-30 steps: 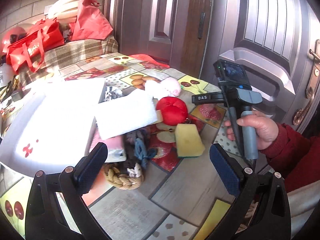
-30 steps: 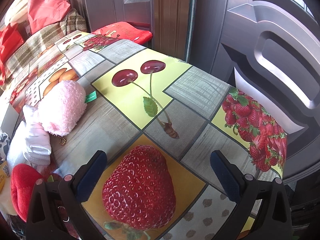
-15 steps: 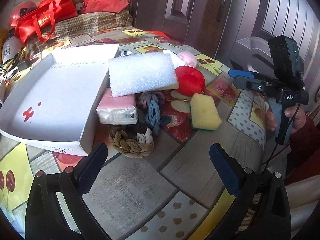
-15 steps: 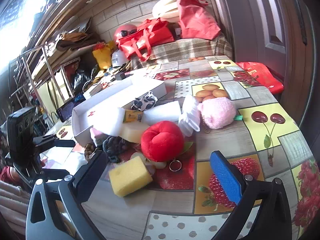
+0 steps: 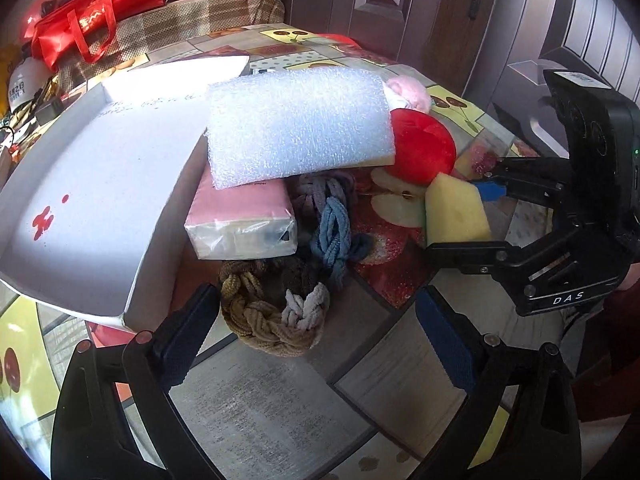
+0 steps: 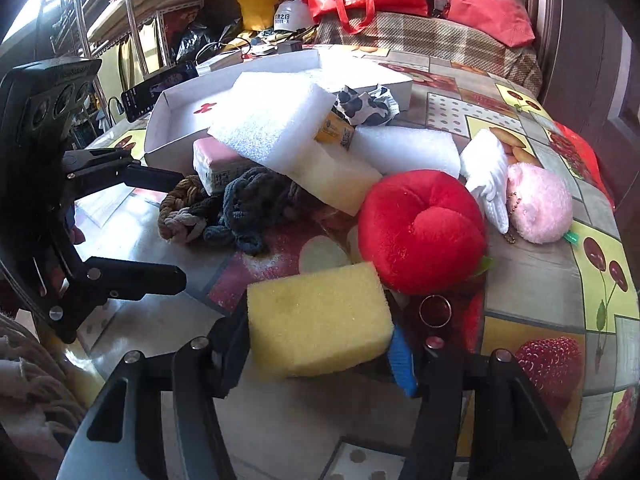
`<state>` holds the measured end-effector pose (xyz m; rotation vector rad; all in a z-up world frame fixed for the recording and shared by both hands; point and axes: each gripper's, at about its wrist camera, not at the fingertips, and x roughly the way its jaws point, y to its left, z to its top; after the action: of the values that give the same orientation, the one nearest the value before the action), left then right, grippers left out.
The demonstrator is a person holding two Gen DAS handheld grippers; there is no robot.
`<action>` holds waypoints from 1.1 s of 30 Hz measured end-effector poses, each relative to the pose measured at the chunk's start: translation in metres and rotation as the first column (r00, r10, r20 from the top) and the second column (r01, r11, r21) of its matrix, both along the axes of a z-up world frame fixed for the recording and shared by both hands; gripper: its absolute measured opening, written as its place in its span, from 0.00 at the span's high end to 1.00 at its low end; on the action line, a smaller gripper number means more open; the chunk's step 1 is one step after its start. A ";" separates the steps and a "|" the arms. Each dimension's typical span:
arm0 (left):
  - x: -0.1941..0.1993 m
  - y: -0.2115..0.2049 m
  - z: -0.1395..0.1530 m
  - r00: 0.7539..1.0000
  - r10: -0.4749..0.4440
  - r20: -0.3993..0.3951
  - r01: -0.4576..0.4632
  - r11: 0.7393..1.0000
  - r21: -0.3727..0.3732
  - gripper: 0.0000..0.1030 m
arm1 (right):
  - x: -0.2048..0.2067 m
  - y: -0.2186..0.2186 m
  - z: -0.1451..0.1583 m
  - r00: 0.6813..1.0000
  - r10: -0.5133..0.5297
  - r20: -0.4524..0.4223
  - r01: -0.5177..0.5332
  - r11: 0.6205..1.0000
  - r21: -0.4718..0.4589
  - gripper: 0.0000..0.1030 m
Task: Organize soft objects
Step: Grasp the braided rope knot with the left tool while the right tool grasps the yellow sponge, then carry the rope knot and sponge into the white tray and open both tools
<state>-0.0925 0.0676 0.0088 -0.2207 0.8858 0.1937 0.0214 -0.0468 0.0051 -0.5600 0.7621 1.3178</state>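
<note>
Swinging in from the door side, your right gripper (image 6: 320, 354) now pinches the yellow sponge (image 6: 318, 320) between its pads; your left gripper (image 5: 316, 340) hangs spread above the rope coil (image 5: 272, 312), so sorting begins.

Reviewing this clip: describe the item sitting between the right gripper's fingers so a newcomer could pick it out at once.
On the fruit-print tablecloth, find the big red plush in front of the white box. Just nearer the right gripper sits the yellow sponge, between its fingers. It is the only yellow block with porous, squared faces.
</note>
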 end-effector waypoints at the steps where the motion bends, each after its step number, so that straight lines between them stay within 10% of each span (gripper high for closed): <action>1: 0.002 0.001 -0.001 1.000 -0.001 -0.009 0.001 1.000 -0.004 0.19 | 0.006 -0.004 0.000 1.000 -0.026 -0.012 0.026 1.000 0.009 0.43; 4: 0.006 -0.002 -0.002 1.000 -0.012 -0.023 0.013 0.999 0.034 0.54 | 0.018 -0.013 0.000 0.996 -0.076 -0.038 0.077 0.997 0.029 0.43; 14: -0.012 -0.003 0.000 0.999 -0.038 -0.015 0.039 0.997 0.060 0.66 | 0.014 -0.022 0.009 0.996 -0.043 -0.077 0.051 0.993 0.107 0.44; 19: -0.045 -0.003 0.022 0.987 -0.042 0.152 0.030 0.996 0.082 0.66 | -0.001 -0.037 0.040 0.999 -0.003 -0.050 0.016 0.963 0.268 0.44; 24: -0.092 0.014 0.050 0.894 0.111 0.435 -0.219 0.953 0.207 0.65 | -0.004 -0.051 0.066 0.987 -0.155 0.035 0.119 0.865 0.487 0.44; 33: -0.127 0.060 0.056 0.779 0.325 0.536 -0.502 0.836 0.222 0.65 | 0.000 -0.037 0.061 0.958 -0.284 0.039 0.211 0.792 0.573 0.44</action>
<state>-0.2198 0.1272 0.0643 -0.1162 0.2763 0.6889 0.0219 -0.0841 0.0665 -0.0529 0.2941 1.1725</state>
